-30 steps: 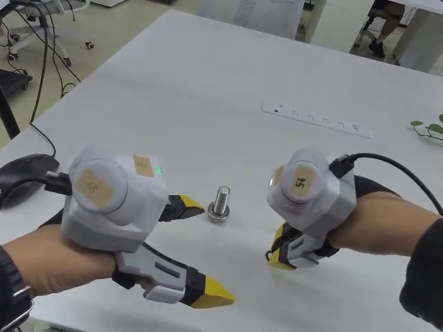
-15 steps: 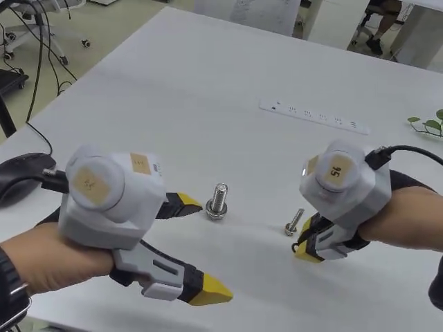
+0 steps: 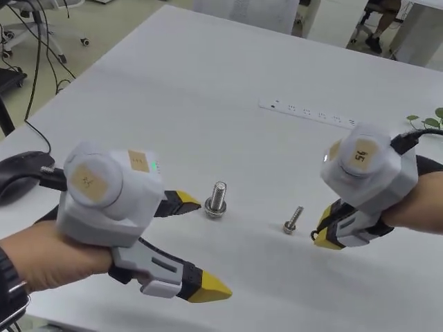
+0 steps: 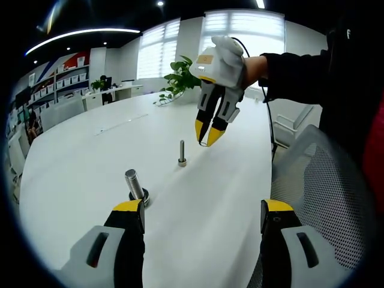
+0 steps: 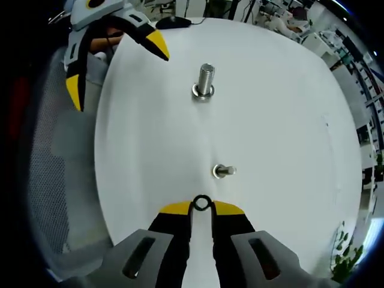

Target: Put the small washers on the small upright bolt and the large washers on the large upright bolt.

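Pulled back since a second ago, your right hand-held gripper [image 3: 324, 238] no longer covers the ground to the right of the large upright bolt [image 3: 218, 199]. It now hangs farther out on that side, above the white tabletop [image 3: 208, 90], and the spot it left stands open to the head view.

Your left hand-held gripper [image 3: 205, 247] sits low on the other side of the large bolt. Its jaws are spread wide and hold nothing, and the upper yellow tip is just beside the bolt. That hand lies level, jaws pointing across the tabletop toward the bolt.

Your right hand comes in from the far side with the wrist raised and the jaws tipped down at the tabletop. They are pressed nearly together on a thin dark ring.

The large bolt stands threads up, with a ring-like collar at its foot; whether that is a washer or the bolt's own head cannot be told. The small upright bolt [image 3: 293, 220] stands near it, between it and your right hand-held gripper, with a bare shank.

The ring at the right jaw tips is a small washer [image 5: 202, 203], clear of both bolts.

This looks like the carry of a small washer to the small bolt. The next move calls for centring its hole over that bolt's tip, holding it level, then lowering and letting go.
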A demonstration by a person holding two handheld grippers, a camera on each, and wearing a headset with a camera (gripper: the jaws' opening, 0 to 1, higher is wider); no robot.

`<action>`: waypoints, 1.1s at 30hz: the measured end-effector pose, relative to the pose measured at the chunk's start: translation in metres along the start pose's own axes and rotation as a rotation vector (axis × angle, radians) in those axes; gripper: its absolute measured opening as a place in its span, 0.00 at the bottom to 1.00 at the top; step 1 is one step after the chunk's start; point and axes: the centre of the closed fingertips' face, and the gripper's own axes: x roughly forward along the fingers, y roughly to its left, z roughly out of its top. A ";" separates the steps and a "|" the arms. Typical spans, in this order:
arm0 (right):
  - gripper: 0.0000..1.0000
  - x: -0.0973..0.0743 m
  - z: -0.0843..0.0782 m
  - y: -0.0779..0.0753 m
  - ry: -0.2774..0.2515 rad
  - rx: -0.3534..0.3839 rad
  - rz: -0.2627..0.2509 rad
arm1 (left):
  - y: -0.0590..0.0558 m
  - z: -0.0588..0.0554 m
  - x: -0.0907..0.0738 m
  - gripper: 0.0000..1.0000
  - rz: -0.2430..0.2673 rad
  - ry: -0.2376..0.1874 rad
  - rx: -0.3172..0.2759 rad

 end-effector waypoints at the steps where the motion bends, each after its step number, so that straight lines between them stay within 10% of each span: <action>1: 0.13 -0.002 0.001 -0.001 -0.004 0.001 -0.003 | 0.000 0.000 0.000 0.79 0.000 -0.001 0.000; 33: 0.13 -0.006 0.034 -0.025 -0.004 -0.073 -0.029 | 0.002 -0.002 -0.003 0.79 0.005 0.001 -0.010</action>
